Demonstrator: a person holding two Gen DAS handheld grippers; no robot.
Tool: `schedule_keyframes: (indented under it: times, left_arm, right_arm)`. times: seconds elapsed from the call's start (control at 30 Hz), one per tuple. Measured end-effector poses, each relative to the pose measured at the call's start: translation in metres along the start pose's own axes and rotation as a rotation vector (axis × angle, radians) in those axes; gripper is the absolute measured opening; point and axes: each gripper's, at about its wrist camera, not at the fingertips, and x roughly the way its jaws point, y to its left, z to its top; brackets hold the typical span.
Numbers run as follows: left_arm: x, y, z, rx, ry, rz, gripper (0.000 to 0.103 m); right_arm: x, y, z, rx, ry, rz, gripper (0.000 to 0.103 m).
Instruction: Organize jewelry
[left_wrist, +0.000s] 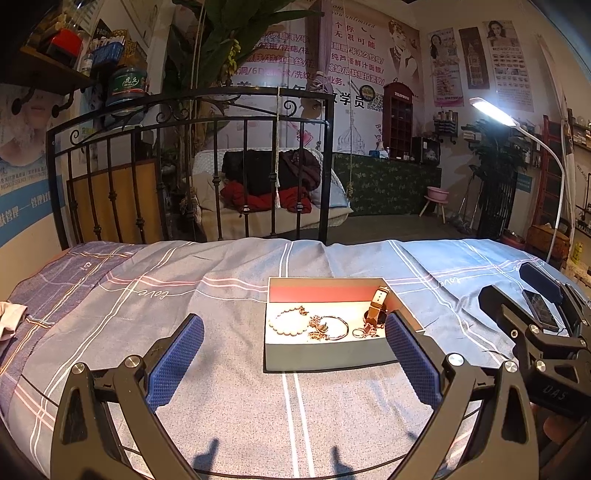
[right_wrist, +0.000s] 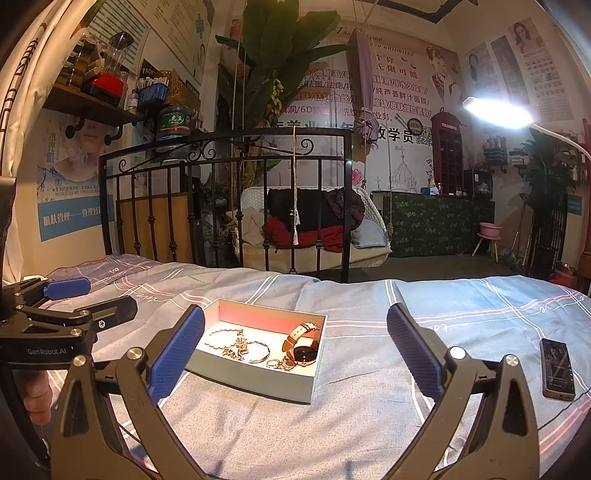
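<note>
Bed (left_wrist: 240, 398): covered by a blue-grey sheet with white and pink stripes; black iron rail (left_wrist: 192, 122) at the far end.
Lamp (right_wrist: 496, 110): lit, on a white curved stalk at the right of the bed.
Left claw (left_wrist: 295, 354): spread wide, nothing between its 2 blue pads; hovers low over the sheet, just short of the box, its right pad overlapping the box's near right corner in its own view.
Right claw (right_wrist: 295, 354): spread wide, nothing held; the box sits between its pads toward the left one.
Box (right_wrist: 255, 384): shallow, open, grey outside with a red inner wall, pale floor; lies on the sheet mid-bed and holds all the jewelry.
Phone (right_wrist: 557, 369): dark, flat on the sheet, right of the box.
Watch (right_wrist: 304, 341): tan strap, dark face, at the box's right end.
Bead bracelet (left_wrist: 290, 322): pale, at the left end.
Bangle (left_wrist: 338, 326): thin metal ring, centre.
Small pieces (right_wrist: 236, 347): gold-toned tangle beside the bangle; details too small to tell.
</note>
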Motion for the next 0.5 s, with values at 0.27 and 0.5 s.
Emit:
schedule_keyframes:
  times: [0.27, 0.5]
  left_arm:
    - [-0.0011, -0.0018, -0.0007, 0.013, -0.005, 0.02, 0.097]
    - [0.0013, 0.0004, -0.0001, -0.002, 0.01, 0.01, 0.097]
  right_arm:
    - [0.001, -0.0008, -0.0005, -0.001, 0.003, 0.0, 0.097]
    - [0.0016, -0.0012, -0.0024, -0.002, 0.009, -0.001, 0.097]
